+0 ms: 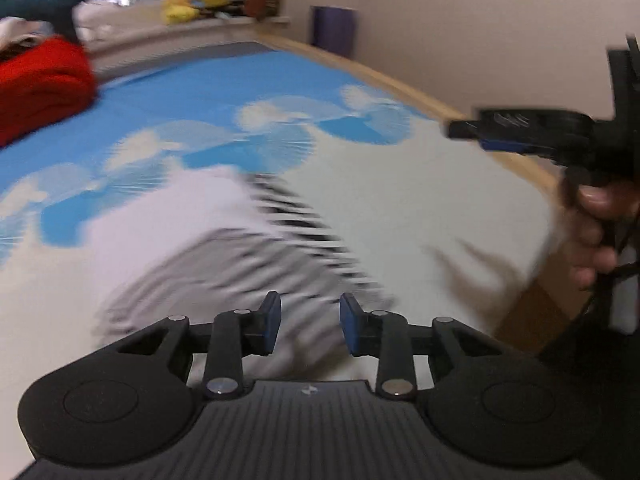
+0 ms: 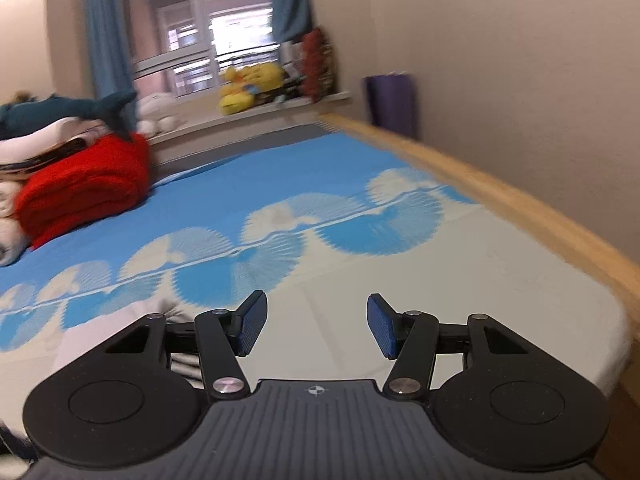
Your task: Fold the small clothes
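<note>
A small black-and-white striped garment lies crumpled on the bed, blurred by motion. My left gripper is open and empty, just above the garment's near edge. My right gripper is open and empty over the white part of the bedsheet; it also shows in the left wrist view at the right, held in a hand. In the right wrist view only a bit of the garment shows, behind the left finger.
The bed has a blue and white patterned sheet and a wooden edge along the right, beside the wall. A red folded blanket with other linen and a plush shark sits at the far left. Plush toys line the windowsill.
</note>
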A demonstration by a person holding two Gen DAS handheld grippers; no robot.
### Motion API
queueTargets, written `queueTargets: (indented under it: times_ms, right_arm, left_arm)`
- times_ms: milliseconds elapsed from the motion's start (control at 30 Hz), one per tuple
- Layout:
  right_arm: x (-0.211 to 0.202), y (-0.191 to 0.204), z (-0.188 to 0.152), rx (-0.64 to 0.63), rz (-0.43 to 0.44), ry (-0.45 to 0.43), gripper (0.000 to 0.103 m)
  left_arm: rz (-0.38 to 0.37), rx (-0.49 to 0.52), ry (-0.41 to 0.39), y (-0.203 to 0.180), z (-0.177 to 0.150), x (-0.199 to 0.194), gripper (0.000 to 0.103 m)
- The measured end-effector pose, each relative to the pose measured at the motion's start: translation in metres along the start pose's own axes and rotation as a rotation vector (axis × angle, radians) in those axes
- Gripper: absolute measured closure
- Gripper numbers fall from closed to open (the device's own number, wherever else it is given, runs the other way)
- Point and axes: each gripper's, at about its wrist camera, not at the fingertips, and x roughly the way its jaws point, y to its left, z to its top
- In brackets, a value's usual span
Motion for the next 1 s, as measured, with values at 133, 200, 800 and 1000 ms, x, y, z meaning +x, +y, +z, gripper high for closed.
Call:
queueTargets:
  times_ms: [133, 200, 800, 1000]
  right_arm:
    - [0.031, 0.014, -0.005, 0.034, 0.198, 0.158, 0.064]
    - [0.049, 0.023, -0.01, 0.057, 0.29, 0.259, 0.064]
    - [0.073, 0.091, -0.042, -0.173, 0.409, 0.51, 0.102]
    - [0.021, 0.031, -0.002, 0.041, 0.485, 0.29, 0.103]
  left_arm:
    - [0.111, -0.029, 0.018, 0.068, -0.015, -0.023, 0.067]
    - [0.149, -0.053, 0.022, 0.091, -0.025, -0.03, 0.067]
    - [0.119, -0.347, 0.005, 0.137, -0.062, -0.031, 0.022]
    - [-0.026, -0.412, 0.018, 0.125, -0.056, -0.013, 0.018]
